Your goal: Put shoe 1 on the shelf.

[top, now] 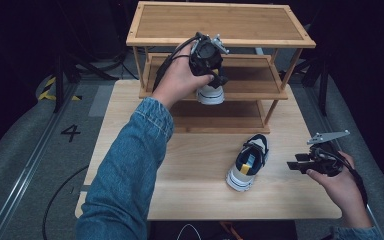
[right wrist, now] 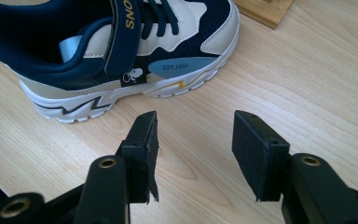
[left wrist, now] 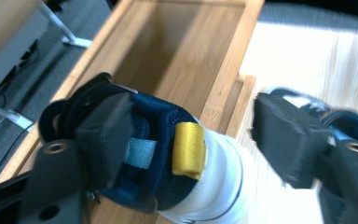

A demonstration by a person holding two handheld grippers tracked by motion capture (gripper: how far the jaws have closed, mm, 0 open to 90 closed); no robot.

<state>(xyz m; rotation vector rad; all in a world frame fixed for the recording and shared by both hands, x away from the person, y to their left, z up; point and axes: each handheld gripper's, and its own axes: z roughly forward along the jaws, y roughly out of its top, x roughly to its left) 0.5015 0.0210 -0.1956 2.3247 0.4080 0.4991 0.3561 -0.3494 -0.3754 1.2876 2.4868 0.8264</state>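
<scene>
One sneaker (right wrist: 121, 51) reads "EST.1950" beside the spread right gripper (right wrist: 193, 140).

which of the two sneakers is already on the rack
The sneaker under the left hand-held gripper, at the front edge of the rack's middle shelf. The other sneaker lies on the table, beside the right hand-held gripper.

High cam overhead, gripper cams close-up; shared: shoe (top: 248, 162) (right wrist: 116, 51).

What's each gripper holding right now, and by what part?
Neither grips anything: the left gripper is open around the sneaker's heel collar; the right gripper is open, empty.
</scene>
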